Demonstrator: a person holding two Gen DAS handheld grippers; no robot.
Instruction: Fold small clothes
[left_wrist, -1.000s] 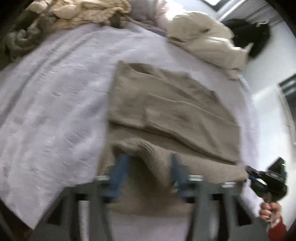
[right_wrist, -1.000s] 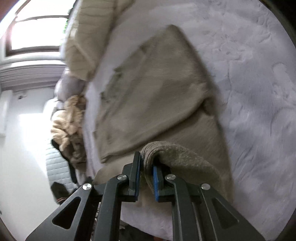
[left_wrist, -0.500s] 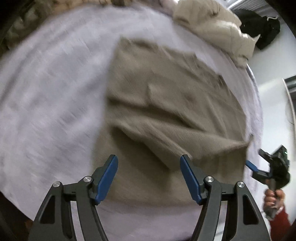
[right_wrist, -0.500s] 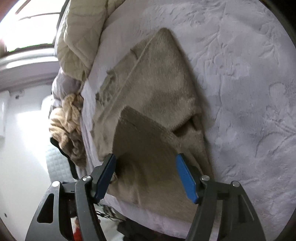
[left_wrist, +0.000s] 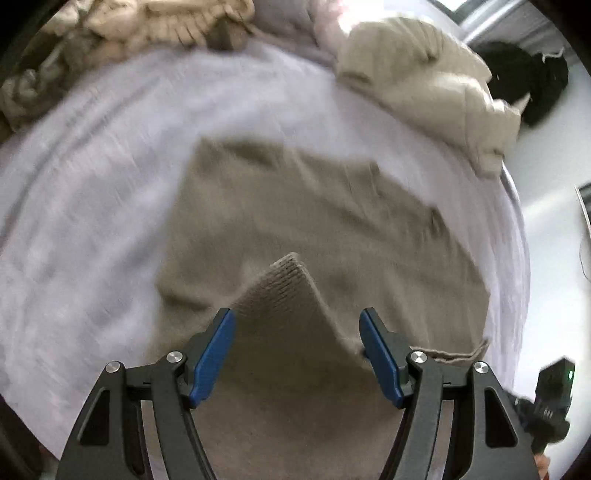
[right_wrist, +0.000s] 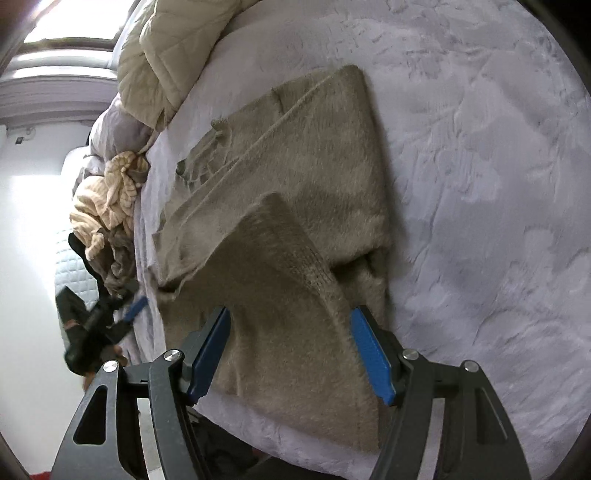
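In the left wrist view, a heap of cream knitted clothes (left_wrist: 147, 22) was seen at the upper left of the frame, at the far edge of the bed (left_wrist: 92, 166), which was covered in a pale lilac sheet. The taupe knitted garment (left_wrist: 295, 221) was spread across the middle of the frame on that sheet, with one corner raised in a peak at lower centre. The left tool (left_wrist: 297, 354) was held with its blue pads wide apart, nothing clamped between them, the raised corner seen between them. A beige quilted jacket (left_wrist: 424, 92) lay at the upper right, and the right tool (left_wrist: 546, 406) was glimpsed at the lower right edge

In the right wrist view, the left tool (right_wrist: 110, 321) was seen blurred at the left edge, beside the bed (right_wrist: 498, 184). The garment (right_wrist: 314, 166) filled the centre, a folded flap lying over it toward the lower middle. The right tool (right_wrist: 291, 347) was spread wide over that flap, gripping nothing
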